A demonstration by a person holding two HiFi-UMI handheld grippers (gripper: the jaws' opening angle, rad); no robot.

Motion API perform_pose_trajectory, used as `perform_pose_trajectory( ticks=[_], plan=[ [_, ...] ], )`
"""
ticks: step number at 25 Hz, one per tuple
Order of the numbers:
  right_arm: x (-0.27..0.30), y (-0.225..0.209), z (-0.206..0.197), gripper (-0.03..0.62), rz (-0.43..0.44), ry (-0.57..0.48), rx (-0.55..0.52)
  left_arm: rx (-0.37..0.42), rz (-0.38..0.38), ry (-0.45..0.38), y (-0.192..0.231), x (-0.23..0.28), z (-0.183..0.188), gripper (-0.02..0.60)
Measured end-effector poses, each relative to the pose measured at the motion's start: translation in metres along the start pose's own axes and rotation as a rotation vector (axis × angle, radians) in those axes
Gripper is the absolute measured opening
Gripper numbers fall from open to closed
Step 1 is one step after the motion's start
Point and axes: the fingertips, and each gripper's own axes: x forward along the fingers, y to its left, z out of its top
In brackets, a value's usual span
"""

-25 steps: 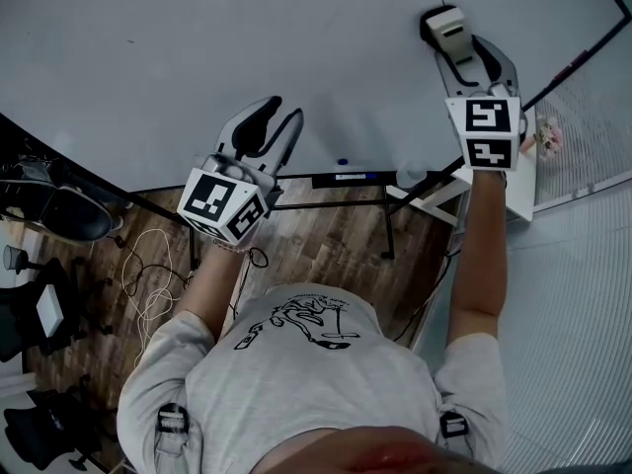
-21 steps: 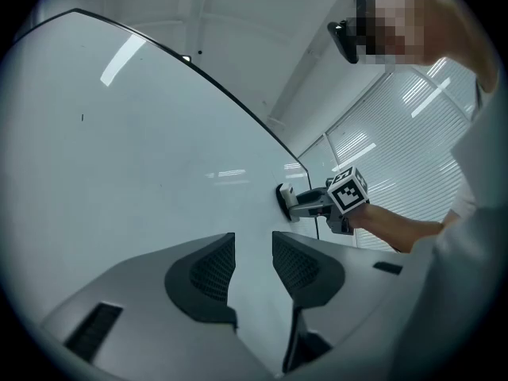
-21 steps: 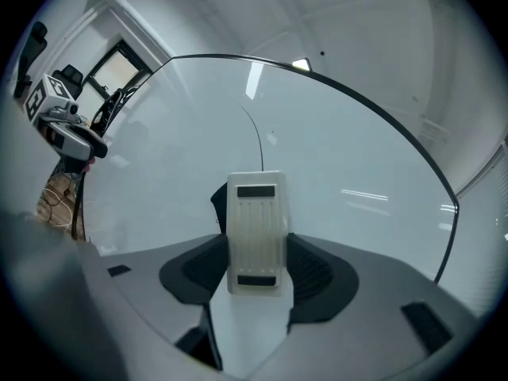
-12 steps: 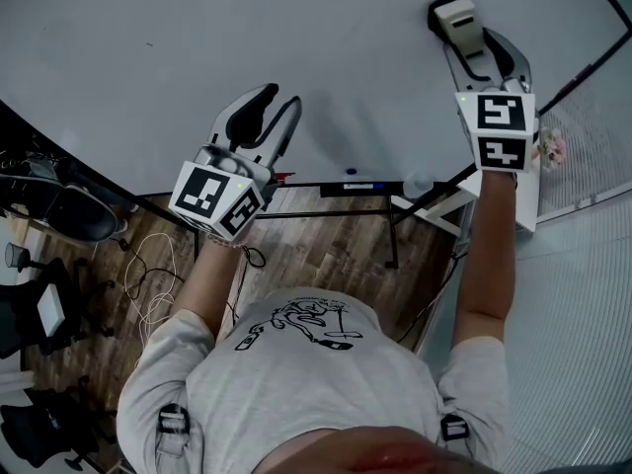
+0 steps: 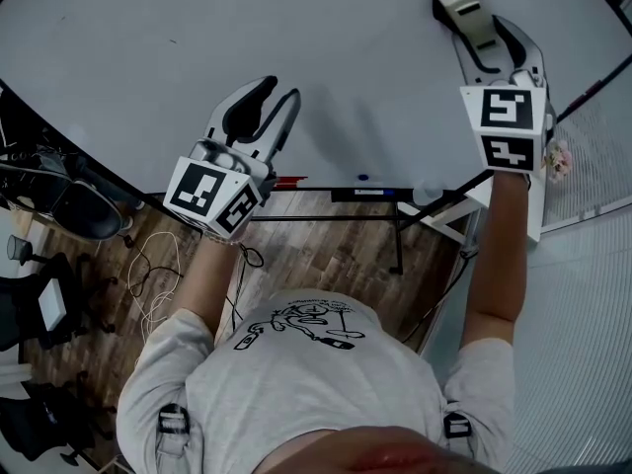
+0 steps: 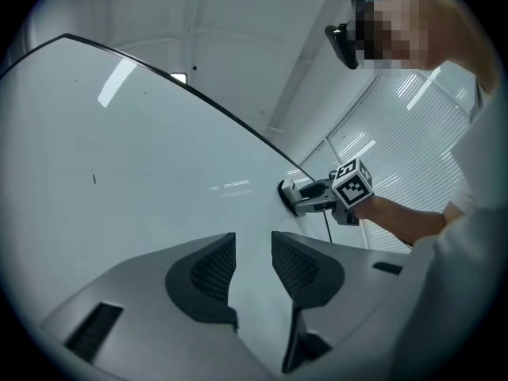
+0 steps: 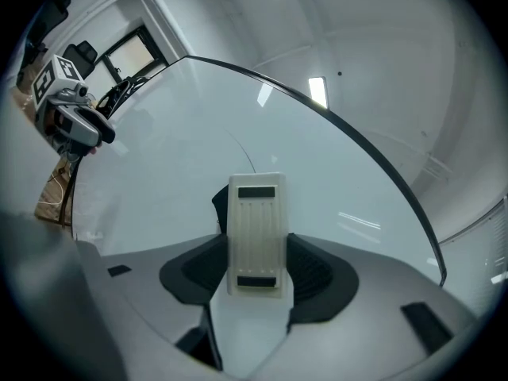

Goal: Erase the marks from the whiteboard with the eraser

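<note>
Eraser (image 5: 461, 6) higher up whiteboard (image 5: 326, 57), long axis along right tool (image 5: 484, 38).

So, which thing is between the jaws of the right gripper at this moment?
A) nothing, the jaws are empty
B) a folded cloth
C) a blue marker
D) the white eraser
D: in the right gripper view, the two jaws of the right gripper press on both sides of the white eraser, which points toward the whiteboard.
</note>
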Motion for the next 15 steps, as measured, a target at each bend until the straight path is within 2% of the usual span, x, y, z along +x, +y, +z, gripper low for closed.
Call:
perform_pose_trajectory(
  ticks=[15],
  plan=[
    [0.004,0.013,0.079,0.238,-0.041,-0.057,-0.097,0.003,0.02,-0.021,0.038,-0.027,0.024,0.15]
  ],
)
